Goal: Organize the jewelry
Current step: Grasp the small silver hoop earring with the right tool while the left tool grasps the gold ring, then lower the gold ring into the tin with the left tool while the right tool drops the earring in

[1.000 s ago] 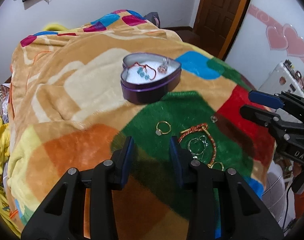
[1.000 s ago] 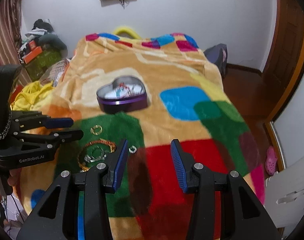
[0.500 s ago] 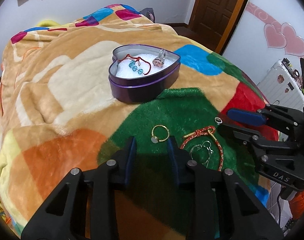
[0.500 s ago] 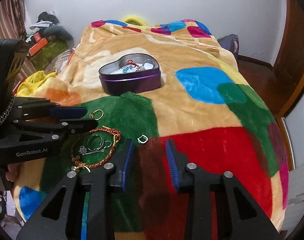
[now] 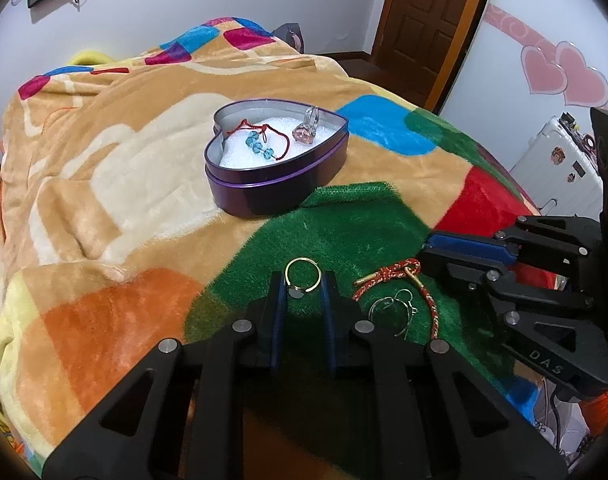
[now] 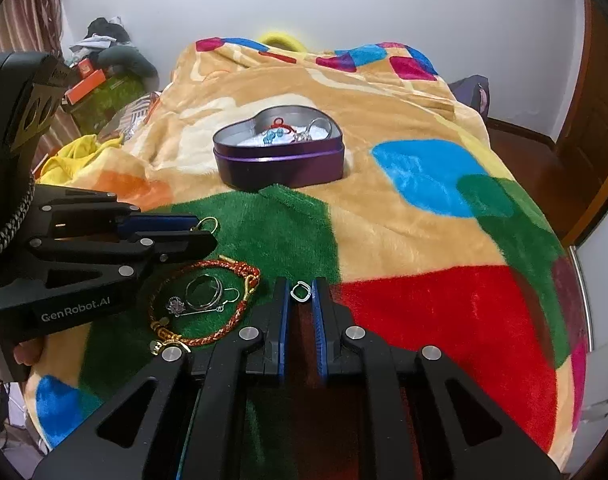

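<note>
On the green patch of the blanket, my left gripper (image 5: 303, 282) is closing on a gold ring (image 5: 302, 275), its pads against the ring's sides. My right gripper (image 6: 300, 294) is shut on a small silver ring (image 6: 301, 292) at the edge of the red patch. Between them lie a red-and-gold braided bracelet (image 6: 224, 328) and silver hoop earrings (image 6: 202, 296). Farther back stands an open purple heart-shaped tin (image 5: 276, 188) holding a red cord bracelet with blue beads (image 5: 260, 146) and a pink-stone ring (image 5: 306, 132). The right gripper (image 5: 424, 248) shows in the left wrist view, and the left gripper (image 6: 206, 230) in the right wrist view.
The bright patchwork blanket (image 6: 404, 216) covers a bed whose edge drops off at the right. A wooden door (image 5: 428, 20) and a white suitcase (image 5: 560, 168) stand beyond it. Yellow cloth (image 6: 76, 156) and piled boxes lie on the left side.
Both grippers came closer to the blanket and their jaws narrowed. The left pair now flanks the gold ring and the right pair has closed on the small silver ring.
</note>
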### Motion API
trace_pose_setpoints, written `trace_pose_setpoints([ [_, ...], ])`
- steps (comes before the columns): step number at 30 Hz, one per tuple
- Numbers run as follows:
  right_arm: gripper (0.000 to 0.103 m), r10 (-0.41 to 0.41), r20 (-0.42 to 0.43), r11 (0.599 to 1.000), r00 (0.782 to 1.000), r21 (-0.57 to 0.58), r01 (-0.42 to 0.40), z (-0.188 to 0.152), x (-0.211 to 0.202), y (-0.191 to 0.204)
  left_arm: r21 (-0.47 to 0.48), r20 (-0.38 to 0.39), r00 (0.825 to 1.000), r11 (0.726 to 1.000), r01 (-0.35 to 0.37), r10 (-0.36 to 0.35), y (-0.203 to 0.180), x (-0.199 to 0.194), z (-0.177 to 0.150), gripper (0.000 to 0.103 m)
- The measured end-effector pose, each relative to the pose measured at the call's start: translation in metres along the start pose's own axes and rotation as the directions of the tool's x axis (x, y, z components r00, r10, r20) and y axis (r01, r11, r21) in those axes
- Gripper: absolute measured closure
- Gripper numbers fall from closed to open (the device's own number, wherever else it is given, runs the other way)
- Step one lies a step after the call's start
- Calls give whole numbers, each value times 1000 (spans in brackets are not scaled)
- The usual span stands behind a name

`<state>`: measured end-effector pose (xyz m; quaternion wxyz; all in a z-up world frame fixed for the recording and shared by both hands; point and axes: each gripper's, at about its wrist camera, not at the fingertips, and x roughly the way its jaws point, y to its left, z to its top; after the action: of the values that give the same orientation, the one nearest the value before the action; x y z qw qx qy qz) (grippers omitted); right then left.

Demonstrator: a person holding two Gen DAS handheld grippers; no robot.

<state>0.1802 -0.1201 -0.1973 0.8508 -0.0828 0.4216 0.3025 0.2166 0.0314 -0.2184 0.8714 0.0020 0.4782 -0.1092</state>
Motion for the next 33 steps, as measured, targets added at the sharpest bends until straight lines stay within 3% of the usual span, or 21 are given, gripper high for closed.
trace_pose_setpoints([
  [13, 93, -32, 119, 999, 992, -2, 32, 26, -40, 3, -33, 106, 994, 999, -1, 4, 3, -45, 16, 87],
  [23, 93, -33, 225, 999, 974, -3, 34, 52, -67, 11, -41, 218, 976, 999, -13, 22, 11, -90, 34, 87],
  [33, 93, -18, 296, 1000, 955, -12, 23, 81, -71, 15, -46, 273, 962, 999, -7, 19, 19, -99, 54, 87],
])
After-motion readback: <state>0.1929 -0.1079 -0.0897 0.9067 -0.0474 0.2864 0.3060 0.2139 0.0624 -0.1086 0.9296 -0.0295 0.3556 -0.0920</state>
